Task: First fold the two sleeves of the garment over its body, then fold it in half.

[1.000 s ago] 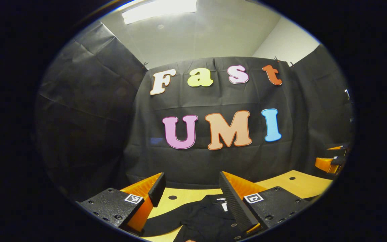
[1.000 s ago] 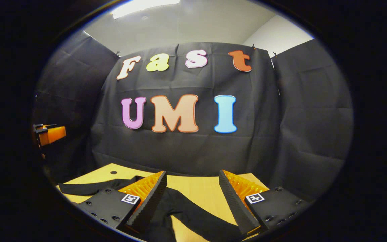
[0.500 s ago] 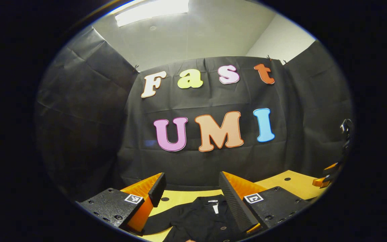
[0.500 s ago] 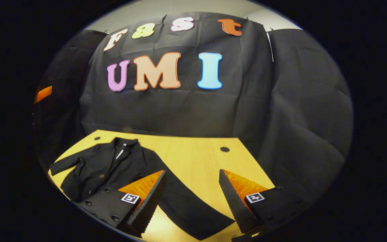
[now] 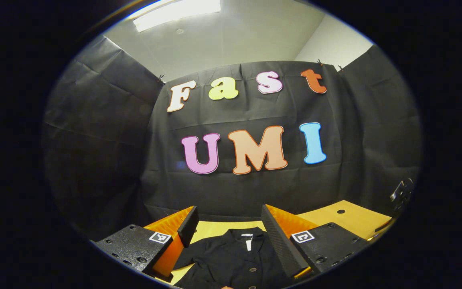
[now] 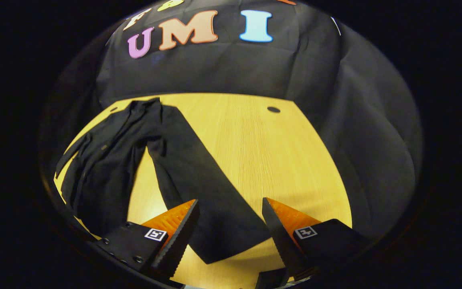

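A black buttoned garment [image 6: 102, 160] lies flat on the light wooden table [image 6: 255, 148]. One long sleeve [image 6: 199, 188] stretches away from the body toward my right gripper [image 6: 227, 224], whose open fingers hang just above the cuff end without touching it. In the left gripper view the garment's collar and button front [image 5: 235, 257] lie below and between the open fingers of my left gripper [image 5: 227, 233], which holds nothing. A bit of the other gripper [image 5: 401, 192] shows at the far right edge.
The booth's black cloth wall [image 6: 223, 68] rises behind the table. A round hole [image 6: 273, 109] sits in the tabletop near the back, with bare wood to the right of the sleeve. Another hole [image 5: 340, 211] shows in the left gripper view.
My right gripper has tilted down and moved over the table, so the sleeve now lies between its fingers. My left gripper has shifted slightly, bringing the collar to the middle of its view.
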`<state>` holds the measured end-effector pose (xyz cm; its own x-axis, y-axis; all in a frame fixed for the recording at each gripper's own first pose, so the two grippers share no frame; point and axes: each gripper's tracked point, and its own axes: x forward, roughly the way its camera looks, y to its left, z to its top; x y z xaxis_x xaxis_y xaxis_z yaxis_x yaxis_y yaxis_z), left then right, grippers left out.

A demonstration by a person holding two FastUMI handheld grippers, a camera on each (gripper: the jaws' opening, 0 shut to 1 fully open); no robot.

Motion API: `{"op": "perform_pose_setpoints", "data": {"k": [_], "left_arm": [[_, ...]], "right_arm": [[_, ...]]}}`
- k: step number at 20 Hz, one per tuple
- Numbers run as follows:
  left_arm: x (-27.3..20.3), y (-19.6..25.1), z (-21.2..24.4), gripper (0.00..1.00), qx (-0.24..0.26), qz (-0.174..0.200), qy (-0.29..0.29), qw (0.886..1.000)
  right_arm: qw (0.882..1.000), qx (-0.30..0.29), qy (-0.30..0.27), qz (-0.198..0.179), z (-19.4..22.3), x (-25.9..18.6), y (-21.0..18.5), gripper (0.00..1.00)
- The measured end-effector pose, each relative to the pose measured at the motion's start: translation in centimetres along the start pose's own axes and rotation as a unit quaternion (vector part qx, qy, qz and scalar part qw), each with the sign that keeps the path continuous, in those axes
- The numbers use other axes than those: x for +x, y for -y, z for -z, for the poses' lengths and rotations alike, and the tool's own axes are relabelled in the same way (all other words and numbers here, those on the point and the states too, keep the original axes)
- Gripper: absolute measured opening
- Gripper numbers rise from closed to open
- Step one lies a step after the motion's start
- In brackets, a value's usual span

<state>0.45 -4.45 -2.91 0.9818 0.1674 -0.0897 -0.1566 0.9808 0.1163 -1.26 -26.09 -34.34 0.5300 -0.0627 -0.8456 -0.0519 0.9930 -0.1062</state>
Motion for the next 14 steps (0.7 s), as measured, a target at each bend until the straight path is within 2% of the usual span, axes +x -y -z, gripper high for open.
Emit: {"op": "perform_pose_setpoints", "data": {"k": [3, 8, 10, 11, 12, 14], "left_arm": [[-0.5, 0.8, 0.5, 0.93, 0.002, -0.003, -0.010, 1.000], [-0.2, 1.3, 0.5, 0.92, 0.004, -0.008, -0.012, 1.000], [-0.5, 1.2, 0.6, 0.94, 0.004, -0.010, -0.013, 1.000], [-0.5, 1.2, 0.6, 0.92, 0.004, -0.009, -0.014, 1.000], [-0.4, 1.3, 0.8, 0.94, 0.003, -0.006, -0.016, 1.000], [-0.3, 1.3, 1.0, 0.94, -0.002, 0.000, -0.017, 1.000]], "right_arm": [[0.999, 0.001, -0.036, -0.003, 2.0, 0.9, 0.6, 0.99], [0.997, 0.009, -0.078, -0.025, 2.9, 1.0, 0.7, 1.00], [0.997, 0.012, -0.071, -0.025, 2.6, 1.1, 0.8, 1.00], [0.997, 0.014, -0.068, -0.023, 2.7, 1.1, 0.5, 0.96], [0.997, 0.017, -0.066, -0.021, 2.6, 1.1, 0.2, 0.92], [0.998, 0.028, -0.054, -0.017, 2.1, 1.1, -0.1, 0.63]]}}
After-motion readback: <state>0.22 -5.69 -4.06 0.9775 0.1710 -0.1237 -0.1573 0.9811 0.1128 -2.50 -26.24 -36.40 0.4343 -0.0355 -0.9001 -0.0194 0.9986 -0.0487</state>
